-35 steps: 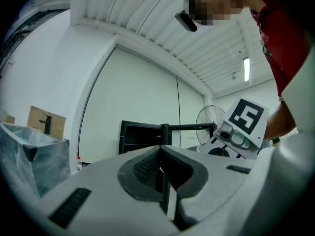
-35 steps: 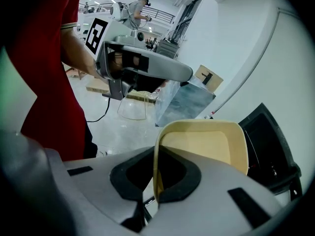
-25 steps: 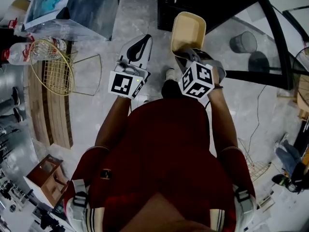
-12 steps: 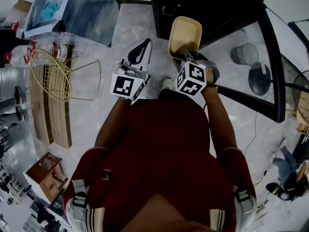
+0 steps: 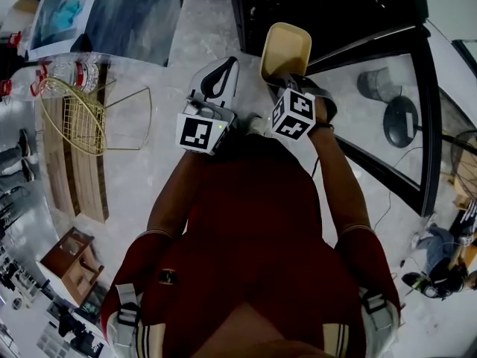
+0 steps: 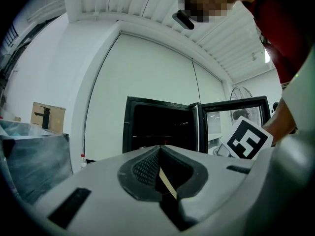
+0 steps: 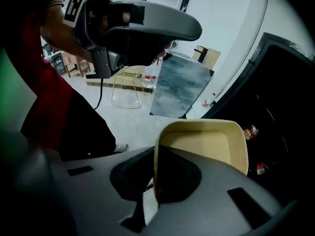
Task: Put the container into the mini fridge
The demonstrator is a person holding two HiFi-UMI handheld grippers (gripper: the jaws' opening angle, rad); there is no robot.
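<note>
Two grippers, one load: a person stands on the floor facing the open fridge. The right gripper has its jaws clamped on the near wall of the beige container. The container rides in the air, hollow side up, just short of the dark opening and not yet inside. From the right gripper view, the container juts out past the right gripper toward the fridge, where what look like cans sit deep within. The left gripper is held just beside it, jaws together on nothing and pointed the same way. Its own view shows the fridge straight ahead, with the glass door swung wide to the right.

The step in hand appears to be the carry to the fridge. The next move likely calls for pushing the container forward through the opening, level and clear of the door and cans. It would then be set down before the jaws part.
</note>
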